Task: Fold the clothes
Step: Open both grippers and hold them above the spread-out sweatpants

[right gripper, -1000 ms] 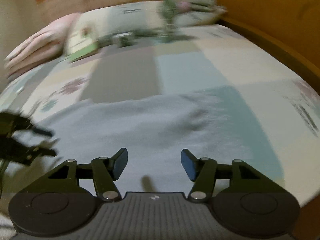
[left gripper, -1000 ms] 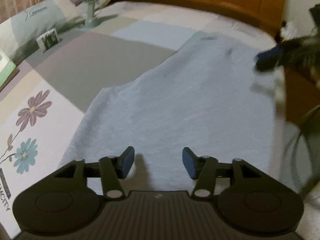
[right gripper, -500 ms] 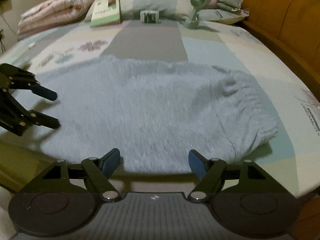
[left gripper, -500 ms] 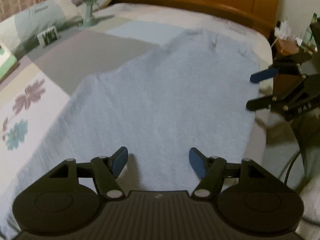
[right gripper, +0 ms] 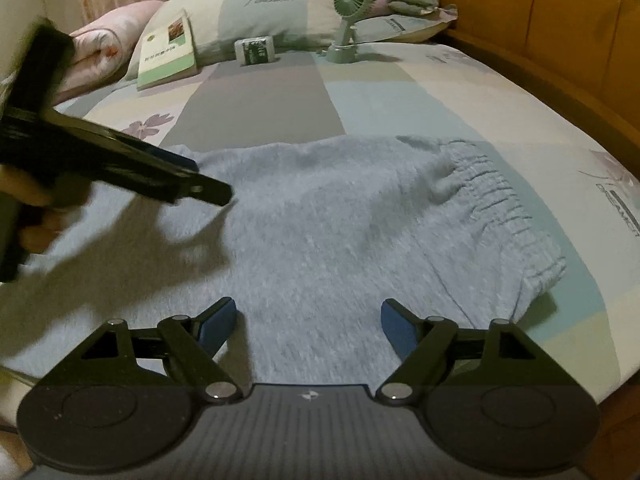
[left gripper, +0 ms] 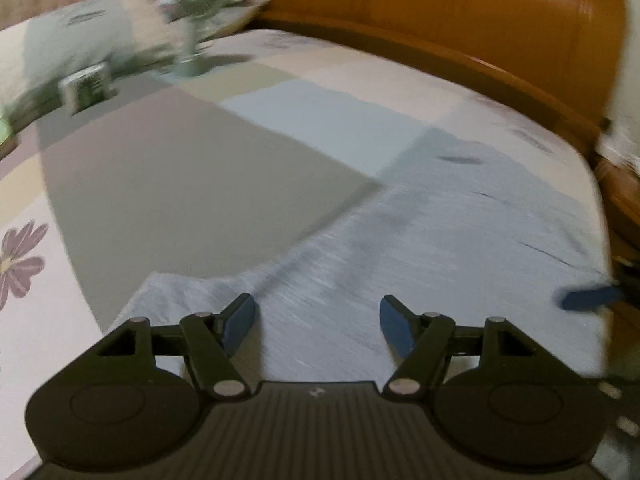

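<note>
A pale blue-grey garment (right gripper: 340, 216) is seen spread flat on the bed (right gripper: 400, 92), its long axis running across the right wrist view, with the gathered elastic waistband (right gripper: 500, 216) at the right end and the rest trailing off to the left under the left hand-held gripper (right gripper: 192, 184). That gripper is held by a hand (right gripper: 28, 208) above the left part of the cloth; in its own view its fingers stand apart over the fabric with nothing between them. The right hand-held gripper (right gripper: 308, 324) is poised low over the near edge, its jaws opening and empty, the waistband lying ahead and to its right, so this hand is judged the nearer to that end. Well beyond the garment, by the pillows (right gripper: 248, 16), a book (right gripper: 168, 52), a small box (right gripper: 256, 50) and a green desk fan (right gripper: 348, 20) are set; none obstructs the reach. The wooden bed frame (right gripper: 560, 52) borders the right side.
</note>
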A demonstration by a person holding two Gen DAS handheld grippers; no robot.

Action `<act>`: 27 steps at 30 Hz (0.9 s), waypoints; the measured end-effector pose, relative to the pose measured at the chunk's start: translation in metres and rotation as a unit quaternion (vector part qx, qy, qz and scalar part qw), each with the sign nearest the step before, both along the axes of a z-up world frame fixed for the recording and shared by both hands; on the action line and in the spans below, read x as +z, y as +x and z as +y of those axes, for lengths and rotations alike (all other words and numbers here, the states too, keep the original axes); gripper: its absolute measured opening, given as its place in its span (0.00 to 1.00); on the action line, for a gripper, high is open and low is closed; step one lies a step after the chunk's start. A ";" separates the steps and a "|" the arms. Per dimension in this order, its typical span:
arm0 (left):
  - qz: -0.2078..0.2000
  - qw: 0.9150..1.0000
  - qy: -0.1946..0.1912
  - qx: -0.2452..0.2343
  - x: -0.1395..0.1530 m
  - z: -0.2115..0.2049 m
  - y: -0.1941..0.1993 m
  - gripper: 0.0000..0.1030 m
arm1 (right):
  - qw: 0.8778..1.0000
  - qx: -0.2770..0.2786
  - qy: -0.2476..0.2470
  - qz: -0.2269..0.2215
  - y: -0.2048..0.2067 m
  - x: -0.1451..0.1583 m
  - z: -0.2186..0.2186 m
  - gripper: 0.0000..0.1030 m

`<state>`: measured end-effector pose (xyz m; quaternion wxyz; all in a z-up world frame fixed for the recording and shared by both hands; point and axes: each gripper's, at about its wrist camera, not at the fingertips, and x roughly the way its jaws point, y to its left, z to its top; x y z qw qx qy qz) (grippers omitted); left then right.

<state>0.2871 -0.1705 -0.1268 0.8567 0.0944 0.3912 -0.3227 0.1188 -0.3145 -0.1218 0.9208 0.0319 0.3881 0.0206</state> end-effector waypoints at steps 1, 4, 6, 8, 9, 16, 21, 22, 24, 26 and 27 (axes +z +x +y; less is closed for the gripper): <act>0.005 1.000 -0.005 0.006 0.001 0.001 0.002 0.67 | 1.000 -0.006 -0.001 -0.005 -0.002 0.003 -0.002 0.81; 0.005 1.000 -0.016 -0.008 0.013 -0.001 -0.003 0.68 | 0.999 -0.028 -0.008 -0.033 -0.007 0.015 -0.011 0.83; -0.005 0.999 -0.026 -0.036 0.021 -0.006 -0.011 0.69 | 0.998 -0.046 -0.018 -0.037 -0.006 0.014 -0.019 0.86; -0.011 0.997 -0.032 -0.068 0.021 -0.015 -0.016 0.72 | 0.997 -0.066 -0.026 -0.022 -0.002 0.006 -0.027 0.86; -0.012 0.996 -0.032 -0.079 0.019 -0.021 -0.017 0.72 | 0.997 -0.075 -0.022 -0.015 -0.002 0.001 -0.031 0.87; -0.006 0.998 -0.011 -0.061 0.009 -0.037 -0.006 0.71 | 0.996 -0.084 0.001 -0.018 -0.008 0.004 -0.041 0.87; -0.024 0.998 0.001 -0.065 0.028 -0.027 -0.016 0.74 | 0.998 -0.030 0.001 -0.047 0.010 0.021 -0.030 0.89; -0.026 0.998 0.013 -0.060 0.031 -0.026 -0.017 0.74 | 0.999 -0.024 0.002 -0.042 0.016 0.018 -0.028 0.90; -0.032 0.998 0.035 -0.050 0.035 -0.020 -0.022 0.74 | 0.999 -0.028 0.006 -0.020 0.026 0.008 -0.028 0.90; -0.036 0.997 0.054 -0.039 0.039 -0.012 -0.025 0.74 | 0.999 -0.046 0.009 0.007 0.031 -0.006 -0.031 0.90; -0.038 0.997 0.063 -0.033 0.041 -0.008 -0.026 0.74 | 0.999 -0.048 0.008 0.006 0.029 -0.006 -0.030 0.90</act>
